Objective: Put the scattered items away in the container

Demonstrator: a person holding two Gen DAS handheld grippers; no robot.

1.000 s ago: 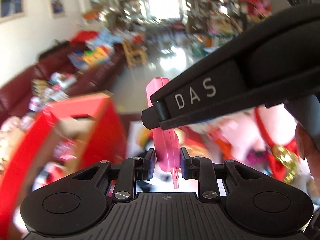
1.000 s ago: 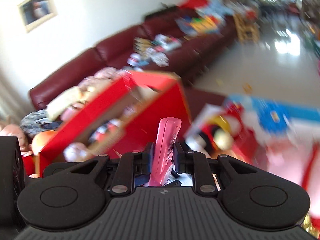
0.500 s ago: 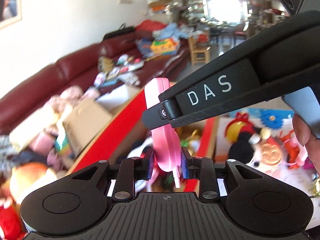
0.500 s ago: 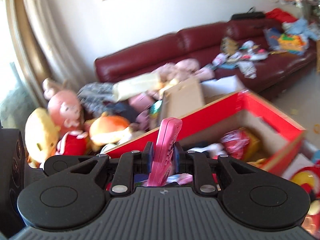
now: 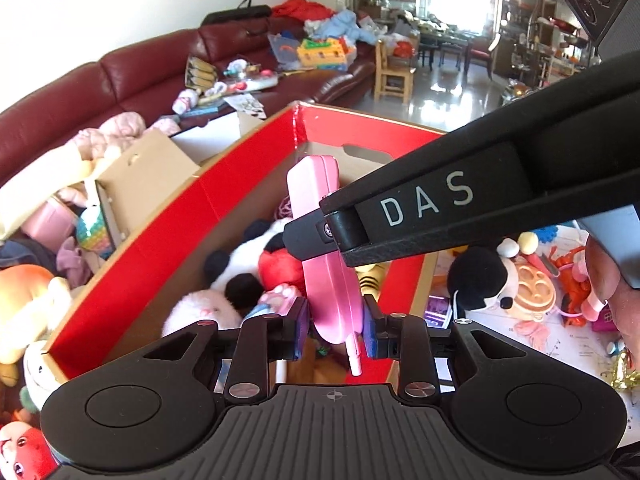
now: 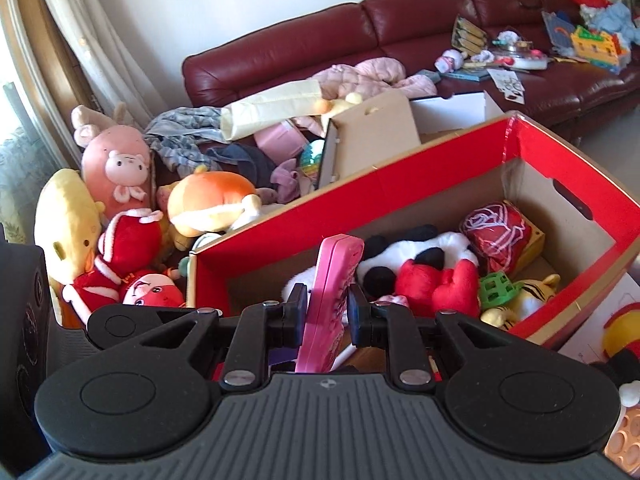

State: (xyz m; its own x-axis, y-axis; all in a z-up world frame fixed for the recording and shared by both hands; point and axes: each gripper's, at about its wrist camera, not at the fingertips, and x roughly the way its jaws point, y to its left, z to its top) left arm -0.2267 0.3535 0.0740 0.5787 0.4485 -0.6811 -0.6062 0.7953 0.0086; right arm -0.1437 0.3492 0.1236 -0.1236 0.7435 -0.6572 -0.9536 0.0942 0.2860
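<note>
We find the jaws of the left gripper (image 5: 334,330) set narrow, closed on the lower end of a pink toy phone (image 5: 316,188). The jaws of the right gripper (image 6: 326,312) are likewise narrow and closed on the same phone (image 6: 336,276). Both therefore grip one item.

In the left wrist view the phone's long axis runs from 6 o'clock up to 12 o'clock, leaning slightly toward 11. Its short antenna stub (image 5: 354,354) points toward 6 o'clock and hangs just below the pads. We see its smooth back here. One of the right gripper's fingers (image 5: 420,208) comes in from 2 o'clock and meets the phone at about mid-length. A hand (image 5: 616,300) shows at the 3 o'clock edge.

In the right wrist view the long axis again runs from 6 to 12 o'clock, tilted a little toward 1. The keypad face is turned toward 3 o'clock.

The phone is held in the air over the near end of the red box (image 6: 400,184), above its open interior and touching nothing in it. Inside the box lie a panda plush (image 6: 420,252) and a red plush (image 6: 432,284), at about 2 o'clock from the phone. A dark red sofa (image 6: 320,36), strewn with toys, stands beyond the box at 12 o'clock.
</note>
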